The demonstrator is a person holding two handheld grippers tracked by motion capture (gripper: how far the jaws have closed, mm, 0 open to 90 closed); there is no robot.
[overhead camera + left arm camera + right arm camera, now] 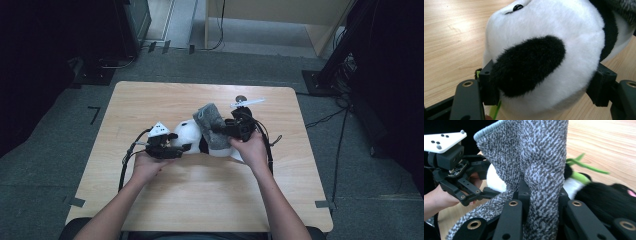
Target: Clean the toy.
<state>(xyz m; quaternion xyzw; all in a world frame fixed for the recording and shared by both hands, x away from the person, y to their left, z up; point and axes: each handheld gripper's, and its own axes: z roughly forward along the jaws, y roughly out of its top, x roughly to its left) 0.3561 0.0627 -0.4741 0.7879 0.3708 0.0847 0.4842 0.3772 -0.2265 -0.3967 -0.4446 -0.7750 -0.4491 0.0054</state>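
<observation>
Now | left tool (541, 87) clamps panda (192, 132) head, body lying rightward | right tool (541, 197) pinches grey cloth (536, 160)

No words, brand names, labels or numbers can be read anywhere in these pictures.
</observation>
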